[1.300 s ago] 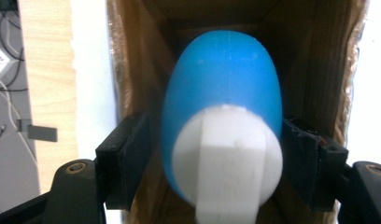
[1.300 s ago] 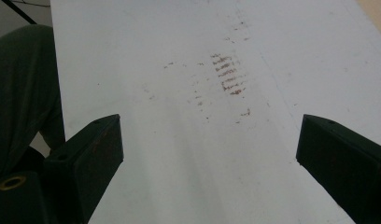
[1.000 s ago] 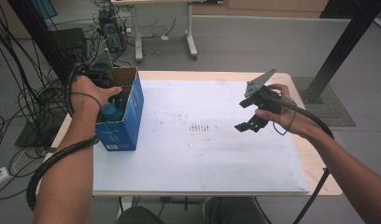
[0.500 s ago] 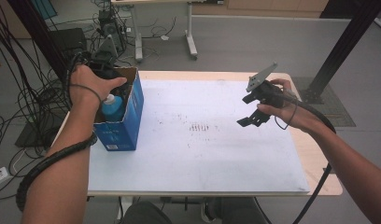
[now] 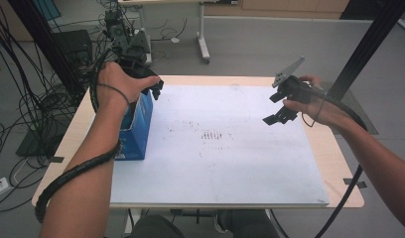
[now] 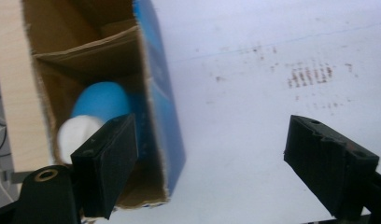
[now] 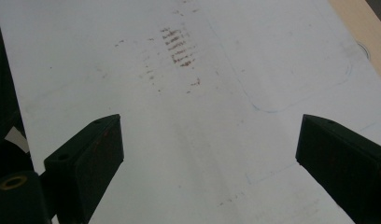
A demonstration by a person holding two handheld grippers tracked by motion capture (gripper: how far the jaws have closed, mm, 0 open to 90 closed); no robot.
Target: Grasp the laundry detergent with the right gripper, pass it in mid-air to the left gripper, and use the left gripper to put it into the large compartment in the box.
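Grey floor [image 5: 270, 44] surrounds the wooden table [image 5: 339, 148], topped by a white sheet [image 5: 230, 168]. A second desk [image 5: 203, 34] stands at twelve o'clock; tangled black cables [image 5: 32, 109] lie at nine.

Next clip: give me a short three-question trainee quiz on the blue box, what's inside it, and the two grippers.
1. True or false: the blue bottle lies inside the blue box.
2. Which best describes the left gripper? A) shut on the bottle B) open, nothing between its jaws C) shut on the box wall
3. What is under the right gripper?

Key: 1 true. 2 B; its jaws have just been opening. 3 The bare white mat, marked with brownish specks.
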